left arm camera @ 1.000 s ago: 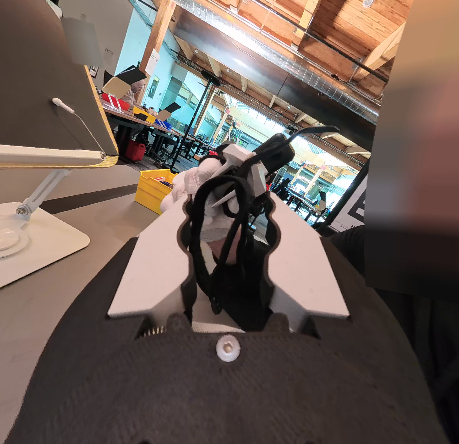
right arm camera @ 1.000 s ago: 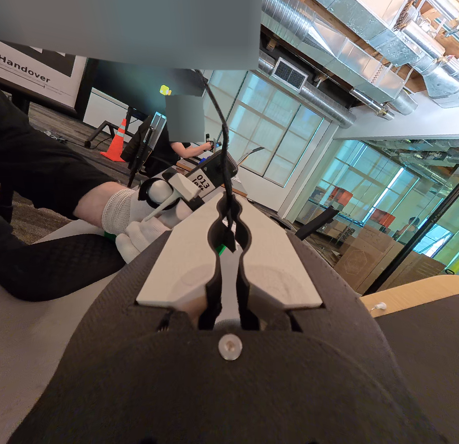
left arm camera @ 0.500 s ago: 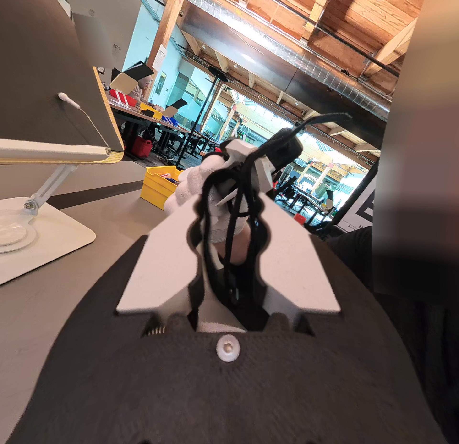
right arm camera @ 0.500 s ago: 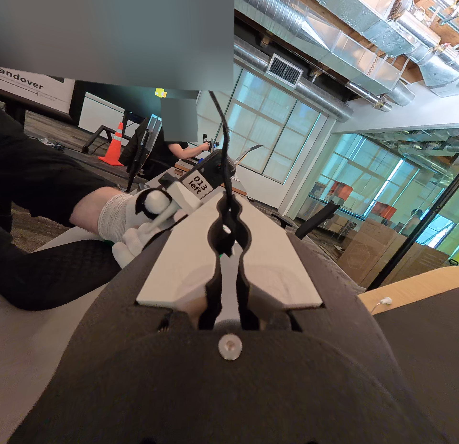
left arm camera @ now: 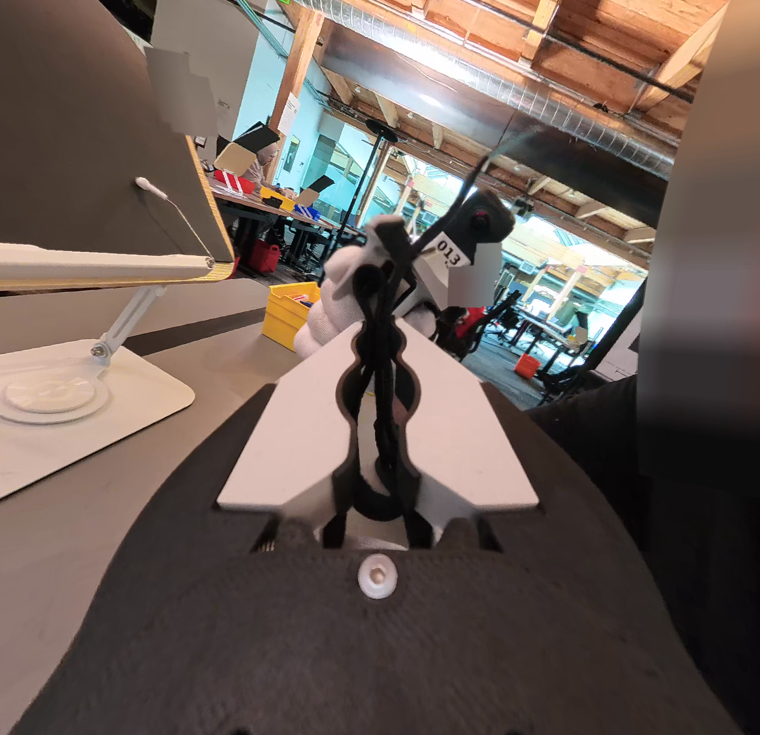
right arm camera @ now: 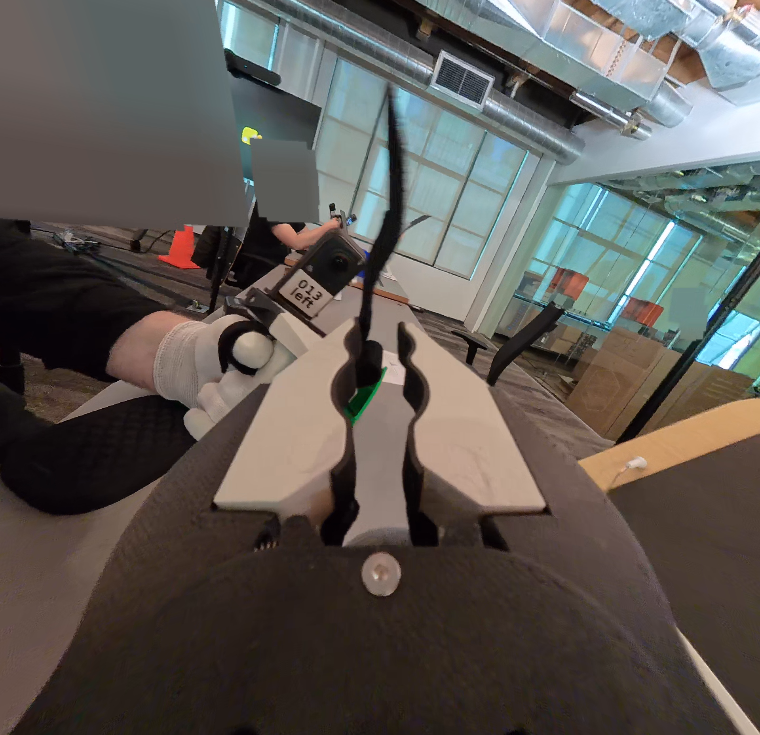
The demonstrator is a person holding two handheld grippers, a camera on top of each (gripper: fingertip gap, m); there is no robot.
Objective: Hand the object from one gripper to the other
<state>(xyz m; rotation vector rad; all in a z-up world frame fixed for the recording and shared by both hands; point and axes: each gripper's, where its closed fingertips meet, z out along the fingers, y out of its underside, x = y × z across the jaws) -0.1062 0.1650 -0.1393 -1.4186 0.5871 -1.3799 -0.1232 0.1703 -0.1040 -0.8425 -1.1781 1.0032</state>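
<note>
Two grippers were in play on this one, and only one had anything in it. The left gripper (left arm camera: 379, 328) was clamped down on a black cord (left arm camera: 384, 410), a bunched-up tangle of strands squeezed between its wavy dark pads, with a loose end sticking up past the tips and a loop tucked in near the gripper's base. The right gripper (right arm camera: 377, 323) was let go, its jaws standing clearly apart. In its own view the cord only rose along the inner pad of one finger, and nothing pressed on it from the other side. One strand of the cord whipped up high and was blurry, so I couldn't say much about its tip. Just below the cord in that view was a small green piece (right arm camera: 364, 400); I couldn't tell what it belonged to. To the left of the cord a white-gloved hand (right arm camera: 205, 369) gripped the handle of the other gripper, which carried a small black camera and a white label. From the left wrist view another gloved hand (left arm camera: 329, 312) sat right behind the cord, wrapped around a gripper handle. Further behind the cord and to its left sat a yellow bin (left arm camera: 288, 312). Well off to the left of the cord was a white stand (left arm camera: 103, 386) holding a dark tilted board, all on a grey table (left arm camera: 123, 530).
</note>
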